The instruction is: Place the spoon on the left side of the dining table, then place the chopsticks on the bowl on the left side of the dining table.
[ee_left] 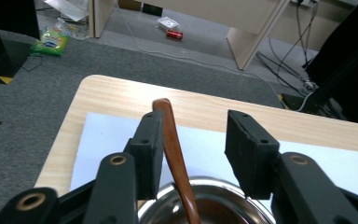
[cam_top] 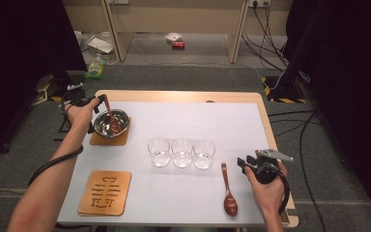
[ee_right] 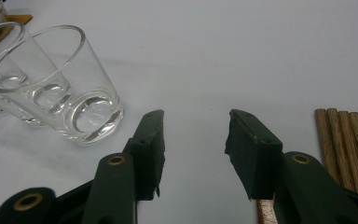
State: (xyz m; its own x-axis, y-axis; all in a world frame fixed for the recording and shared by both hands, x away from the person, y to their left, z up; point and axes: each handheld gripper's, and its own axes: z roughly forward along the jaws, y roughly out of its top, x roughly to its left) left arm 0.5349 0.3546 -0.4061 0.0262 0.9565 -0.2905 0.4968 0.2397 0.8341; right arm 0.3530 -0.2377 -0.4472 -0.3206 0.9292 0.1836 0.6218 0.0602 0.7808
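From up here I see the tabletop [cam_top: 183, 193] with its pale sheet, and at its far left corner my left gripper [cam_top: 88, 104] sits over the steel bowl [cam_top: 118, 118], which rests on a wooden coaster [cam_top: 107, 140]. That bowl looks light, rigid and slick-walled, so I'd judge it will skate on the coaster if I nudge it sideways; I would leave it alone. The thing I'm working with is the wooden spoon [ee_left: 173, 149], standing tilted with its head down in the bowl and its handle rising between my left fingers [ee_left: 147, 140]. They stand about half apart: the handle leans on one pad, the other is clear of it, so nothing is clamped. I expect the spoon is light, stiff and smooth with varnish, apt to pivot; I'd take it mid-handle, square across the flat. My right gripper [cam_top: 253, 164] rests near the right edge with its fingers [ee_right: 254, 144] wide and empty, beside a second wooden spoon [cam_top: 228, 191] lying flat and three fragile drinking glasses [cam_top: 182, 152] in a row.
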